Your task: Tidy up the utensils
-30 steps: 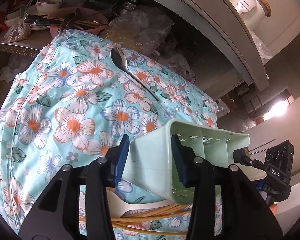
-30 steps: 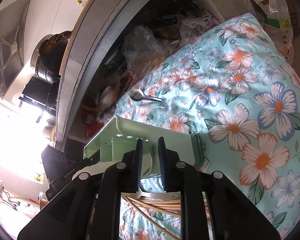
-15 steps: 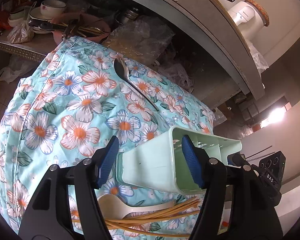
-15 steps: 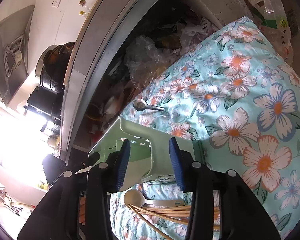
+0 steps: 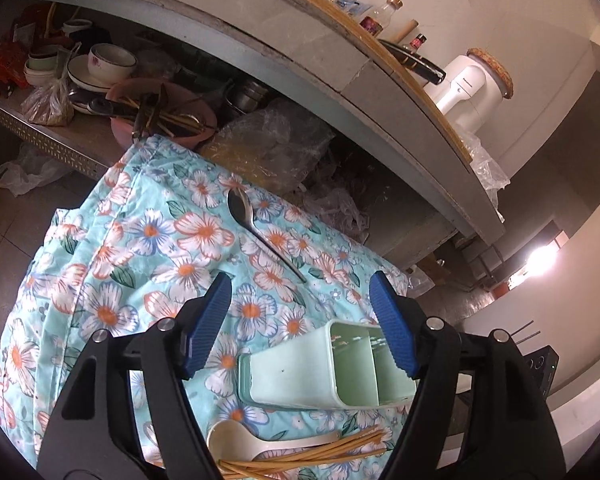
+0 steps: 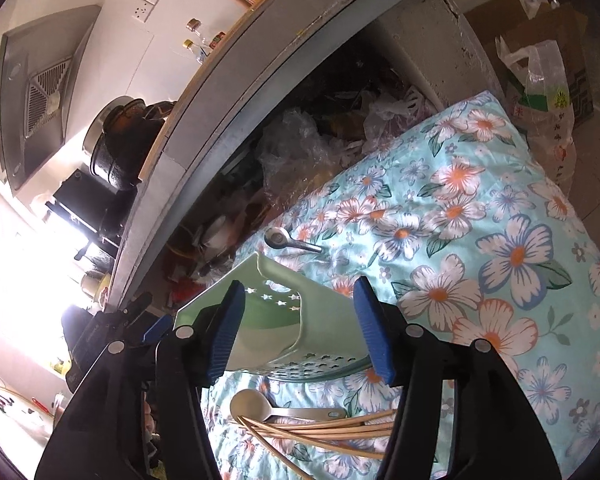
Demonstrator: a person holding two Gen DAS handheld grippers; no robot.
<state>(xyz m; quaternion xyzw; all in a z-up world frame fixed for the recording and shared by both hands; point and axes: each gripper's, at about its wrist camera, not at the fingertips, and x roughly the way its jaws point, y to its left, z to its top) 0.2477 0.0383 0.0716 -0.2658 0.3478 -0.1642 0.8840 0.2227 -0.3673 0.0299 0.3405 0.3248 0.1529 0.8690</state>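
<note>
A pale green utensil holder (image 5: 320, 372) (image 6: 276, 316) lies on its side on a floral cloth (image 5: 112, 264) (image 6: 500, 240). My left gripper (image 5: 300, 320) stands over it with its jaws opening, the blue pads clear of the holder's walls. From the opposite end, my right gripper (image 6: 300, 332) straddles the holder, its jaws opening too and not pressing. Near me lie a white spoon (image 5: 260, 444), seen also as a pale spoon (image 6: 260, 404), and several bamboo chopsticks (image 5: 300, 460) (image 6: 320, 428). A metal spoon (image 5: 256, 232) (image 6: 288, 240) rests farther back on the cloth.
Behind the cloth a low shelf holds bowls and plates (image 5: 108, 60), a pink basin (image 5: 164, 116) and crumpled plastic bags (image 5: 268, 140) (image 6: 292, 148). A grey counter (image 5: 300, 48) overhangs it, with bottles and a white appliance (image 5: 472, 84). A filled bag (image 6: 548, 92) stands on the floor.
Both grippers were shut on the green holder a second ago. Both have since opened, let it go and drawn back and upward. The holder now lies on the cloth.
</note>
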